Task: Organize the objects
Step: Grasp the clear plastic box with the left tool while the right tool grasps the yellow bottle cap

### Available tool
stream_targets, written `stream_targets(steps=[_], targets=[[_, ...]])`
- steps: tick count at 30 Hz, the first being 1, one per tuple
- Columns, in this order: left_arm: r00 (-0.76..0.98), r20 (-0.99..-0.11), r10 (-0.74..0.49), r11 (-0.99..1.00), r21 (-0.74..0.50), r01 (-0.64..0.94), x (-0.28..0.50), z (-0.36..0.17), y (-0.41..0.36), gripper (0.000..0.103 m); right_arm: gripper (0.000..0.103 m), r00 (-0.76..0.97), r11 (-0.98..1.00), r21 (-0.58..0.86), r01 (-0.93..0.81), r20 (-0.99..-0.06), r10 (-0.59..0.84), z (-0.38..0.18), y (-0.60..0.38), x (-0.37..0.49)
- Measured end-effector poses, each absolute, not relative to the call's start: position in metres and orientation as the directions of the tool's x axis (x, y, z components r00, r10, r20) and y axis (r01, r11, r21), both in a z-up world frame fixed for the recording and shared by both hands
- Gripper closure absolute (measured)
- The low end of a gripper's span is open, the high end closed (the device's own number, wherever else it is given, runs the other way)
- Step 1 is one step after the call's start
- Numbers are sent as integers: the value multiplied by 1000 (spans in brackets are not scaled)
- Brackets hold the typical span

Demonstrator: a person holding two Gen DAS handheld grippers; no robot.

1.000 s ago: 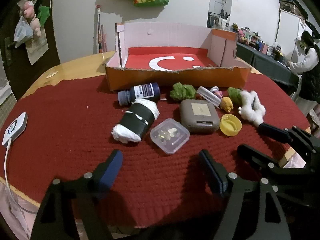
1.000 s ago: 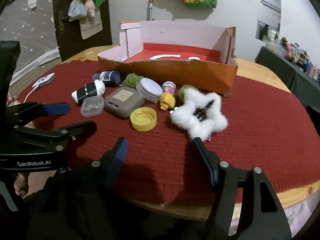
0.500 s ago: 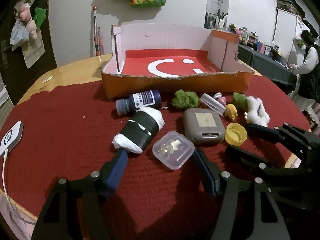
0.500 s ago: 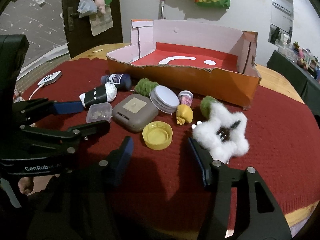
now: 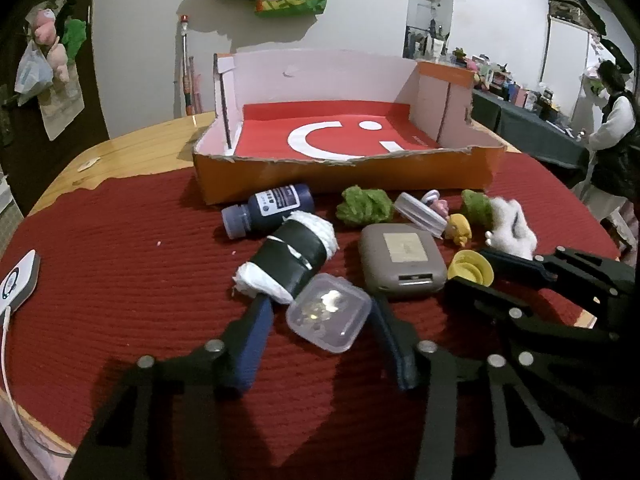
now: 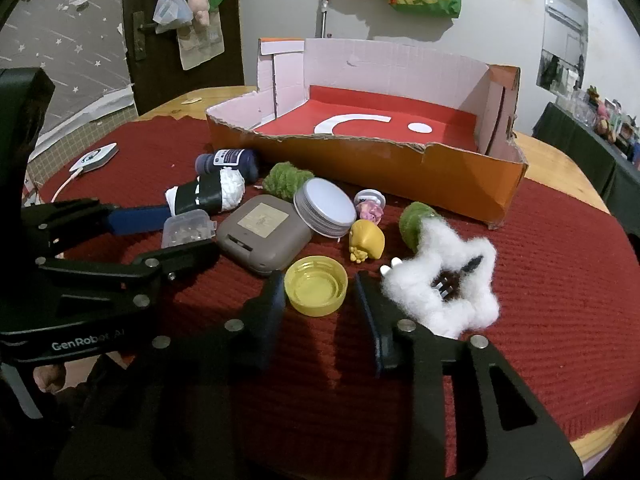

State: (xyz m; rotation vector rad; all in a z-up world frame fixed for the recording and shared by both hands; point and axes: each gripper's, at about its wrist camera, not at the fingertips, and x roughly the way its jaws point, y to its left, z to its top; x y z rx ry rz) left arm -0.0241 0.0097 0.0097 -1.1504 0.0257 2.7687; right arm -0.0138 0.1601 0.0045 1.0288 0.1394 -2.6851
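My left gripper (image 5: 320,312) is open, its fingers on either side of a small clear plastic box (image 5: 329,317) on the red cloth. My right gripper (image 6: 320,284) is open, its fingers flanking a yellow bottle cap (image 6: 316,290). An open orange cardboard box (image 5: 348,172) with a red floor stands behind the pile; it also shows in the right wrist view (image 6: 372,160). The pile holds a black-and-white roll (image 5: 286,262), a dark blue bottle (image 5: 268,210), a grey case (image 5: 402,256), a silver lid (image 6: 325,208) and a white fluffy star (image 6: 444,280).
Two green fuzzy lumps (image 6: 286,180) (image 6: 416,222), a yellow toy (image 6: 366,244) and a small pink toy (image 6: 370,208) lie among the pile. A white device with a cable (image 5: 18,280) lies at the left edge of the cloth. A person (image 5: 608,132) stands far right.
Both grippers have moved forward and down toward the pile. The left fingers now flank the clear box and the right fingers now flank the yellow cap.
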Motion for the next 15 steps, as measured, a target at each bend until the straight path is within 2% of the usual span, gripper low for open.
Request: stream_targets(steps=[4, 15], targets=[[-696, -706, 131, -989, -42, -144, -22, 10, 11, 60, 74, -715, -962, 0, 274, -668, -205, 5, 160, -13], [-690, -707, 157, -985, -56, -166, -13, 13, 16, 60, 74, -717, -961, 11, 277, -664, -214, 8, 159, -5]])
